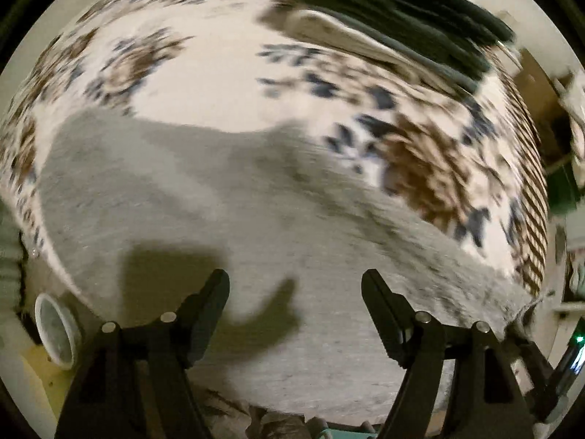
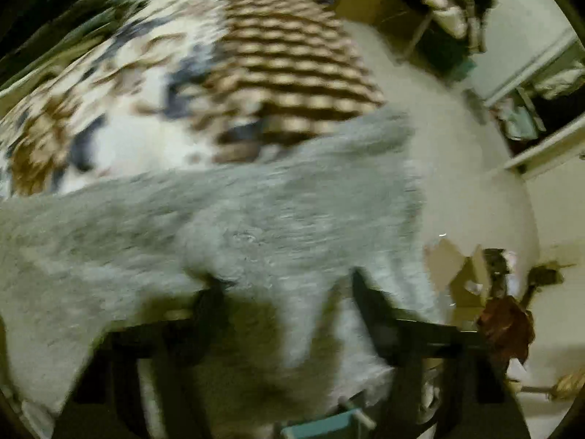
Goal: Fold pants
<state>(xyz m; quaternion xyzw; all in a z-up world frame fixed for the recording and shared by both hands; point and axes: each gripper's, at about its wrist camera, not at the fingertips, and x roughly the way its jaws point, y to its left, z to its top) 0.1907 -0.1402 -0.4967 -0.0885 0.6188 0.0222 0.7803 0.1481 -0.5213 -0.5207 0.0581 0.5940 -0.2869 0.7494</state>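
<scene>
Grey pants (image 1: 219, 201) lie spread on a flower-patterned blanket (image 1: 204, 55). My left gripper (image 1: 294, 289) points down over them, open, with nothing between its fingers and its shadow on the cloth. In the right wrist view, which is blurred, the same grey pants (image 2: 256, 201) run across the blanket (image 2: 128, 91) to its striped edge. My right gripper (image 2: 289, 285) is low on the cloth. Its dark fingers (image 2: 215, 300) stand apart, and a raised fold of grey fabric lies between them; I see no pad pressing on it.
A stack of dark and pale folded clothes (image 1: 402, 14) lies at the far edge of the blanket. A white round cup-like thing (image 1: 56, 329) sits at the lower left. Shelves (image 2: 530, 73) and a brown object (image 2: 508, 329) lie beyond the bed's edge on the right.
</scene>
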